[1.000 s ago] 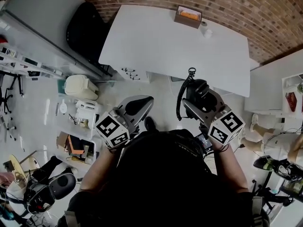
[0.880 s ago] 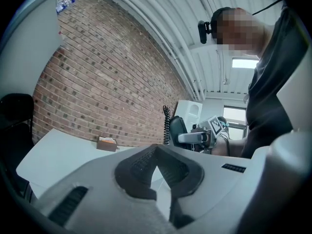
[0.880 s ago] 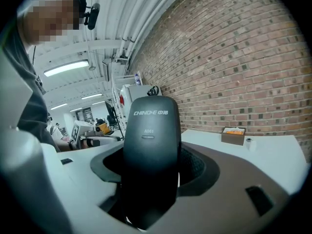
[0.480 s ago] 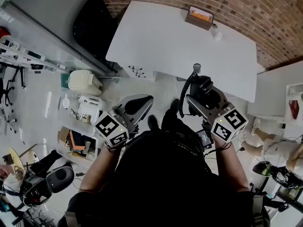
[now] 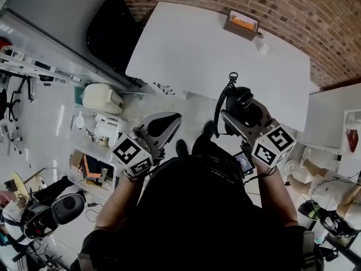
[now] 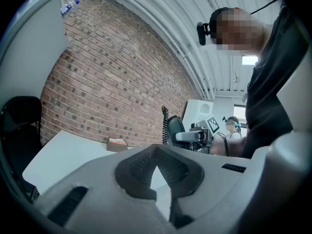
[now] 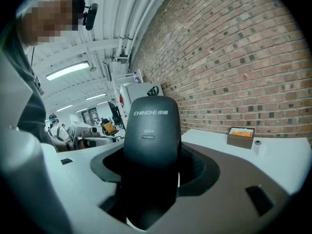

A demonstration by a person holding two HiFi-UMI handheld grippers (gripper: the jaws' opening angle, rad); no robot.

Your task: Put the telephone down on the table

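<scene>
A black telephone handset (image 5: 243, 101) with a coiled cord (image 5: 221, 107) is clamped in my right gripper (image 5: 241, 117), which is shut on it. The handset (image 7: 151, 130) stands upright between the jaws, held in the air at the near edge of the white table (image 5: 192, 49). In the left gripper view the handset (image 6: 175, 129) shows to the right. My left gripper (image 5: 165, 124) hangs lower left over the floor, its jaws closed together with nothing between them (image 6: 156, 152).
A brown box (image 5: 243, 24) and a small white cup (image 5: 262, 47) sit at the table's far edge by the brick wall. A black chair (image 5: 110, 30) stands left of the table, with a white bin (image 5: 101, 99) on the floor below it. Another white table (image 5: 333, 112) is at the right.
The view has shifted toward the table. My right gripper and the handset have come a little closer to the table's near edge. The left gripper has hardly moved.
</scene>
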